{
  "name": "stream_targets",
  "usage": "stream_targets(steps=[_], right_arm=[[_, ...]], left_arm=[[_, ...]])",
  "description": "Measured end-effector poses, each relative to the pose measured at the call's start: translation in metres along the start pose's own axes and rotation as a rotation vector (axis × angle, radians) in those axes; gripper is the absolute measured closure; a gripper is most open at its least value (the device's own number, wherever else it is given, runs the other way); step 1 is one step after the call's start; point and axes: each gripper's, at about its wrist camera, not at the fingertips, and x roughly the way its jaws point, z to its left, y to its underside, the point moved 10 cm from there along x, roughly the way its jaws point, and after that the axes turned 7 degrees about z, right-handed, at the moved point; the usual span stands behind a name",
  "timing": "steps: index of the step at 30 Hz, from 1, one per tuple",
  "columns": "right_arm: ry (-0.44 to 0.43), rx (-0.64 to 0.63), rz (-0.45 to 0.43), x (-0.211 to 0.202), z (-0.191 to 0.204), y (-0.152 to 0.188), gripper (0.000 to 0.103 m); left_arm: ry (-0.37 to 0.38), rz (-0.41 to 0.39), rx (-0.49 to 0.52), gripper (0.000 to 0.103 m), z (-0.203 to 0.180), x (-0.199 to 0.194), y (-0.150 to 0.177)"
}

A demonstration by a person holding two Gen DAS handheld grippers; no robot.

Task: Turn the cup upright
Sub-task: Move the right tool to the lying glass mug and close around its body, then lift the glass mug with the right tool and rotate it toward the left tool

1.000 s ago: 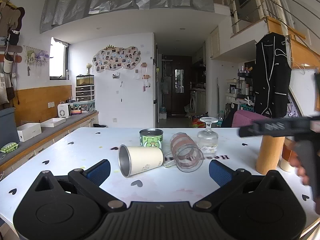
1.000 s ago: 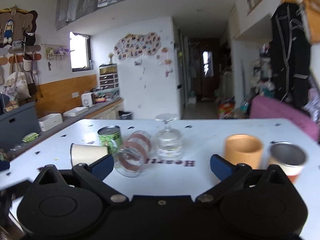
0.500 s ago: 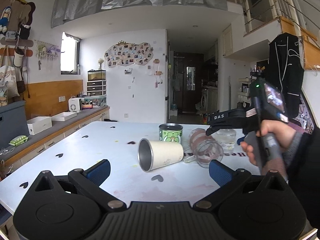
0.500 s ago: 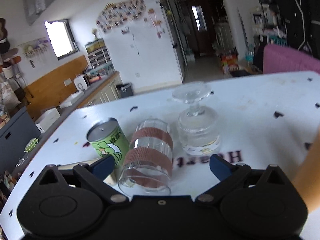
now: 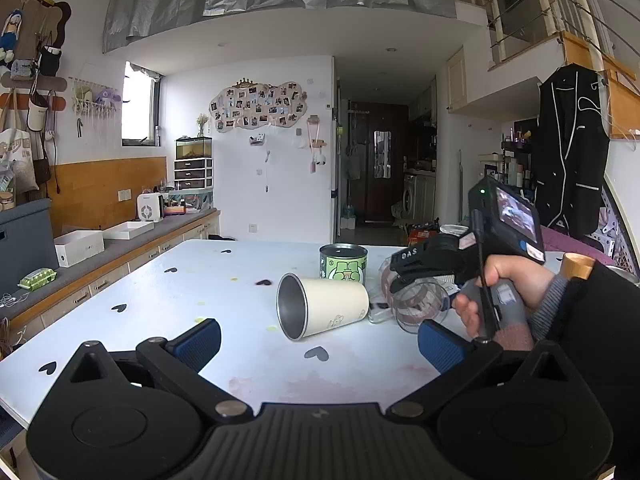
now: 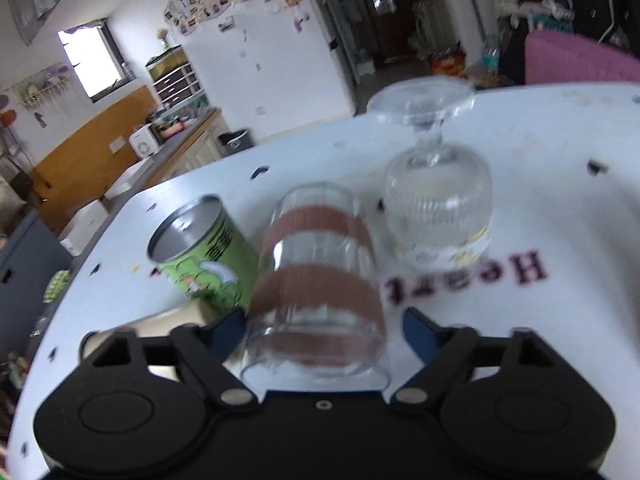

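Observation:
A clear glass cup with two brown bands point(image 6: 316, 280) lies on its side on the white table point(image 6: 540, 184), mouth toward the right wrist camera. My right gripper point(image 6: 320, 330) is open, its blue pads on either side of the glass near the mouth, with a gap showing at the right pad. In the left wrist view the glass point(image 5: 416, 304) lies under the right gripper point(image 5: 404, 276). A cream metal cup point(image 5: 322, 306) lies on its side to the left. My left gripper point(image 5: 318, 338) is open and empty, short of the cream cup.
A green tin can point(image 6: 204, 248) stands just left of the glass, also seen in the left wrist view point(image 5: 343, 264). An upside-down stemmed glass point(image 6: 436, 196) stands to the right of it. A wooden cup point(image 5: 576, 266) stands behind the hand. A counter point(image 5: 100, 248) runs along the left.
My right gripper has moved forward and down until its open fingers straddle the banded glass. The left gripper has shifted slightly left and stayed open.

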Motion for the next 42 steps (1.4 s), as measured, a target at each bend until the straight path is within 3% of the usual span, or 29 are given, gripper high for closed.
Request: stream_targets(steps=[8, 24, 28, 34, 39, 42], right_arm=[[-0.03, -0.027, 0.018, -0.029, -0.011, 0.03, 0.028], [-0.138, -0.147, 0.042, -0.136, -0.053, 0.135, 0.028], [-0.146, -0.165, 0.05, -0.146, -0.055, 0.145, 0.028], [-0.205, -0.29, 0.069, -0.161, -0.042, 0.164, 0.028], [-0.233, -0.392, 0.071, -0.172, -0.034, 0.175, 0.028], [-0.217, -0.424, 0.062, -0.173, -0.034, 0.178, 0.027]], left_arm=[[0.014, 0.002, 0.0, 0.0, -0.006, 0.001, 0.0], [0.075, 0.048, 0.026, 0.0, -0.037, 0.022, 0.007], [0.111, 0.058, 0.058, 0.0, -0.052, 0.039, -0.002], [0.168, 0.106, 0.109, 0.0, -0.078, 0.077, -0.014], [0.147, 0.185, 0.167, 0.0, -0.095, 0.118, -0.012], [0.184, 0.221, 0.183, 0.0, -0.104, 0.13, -0.009]])
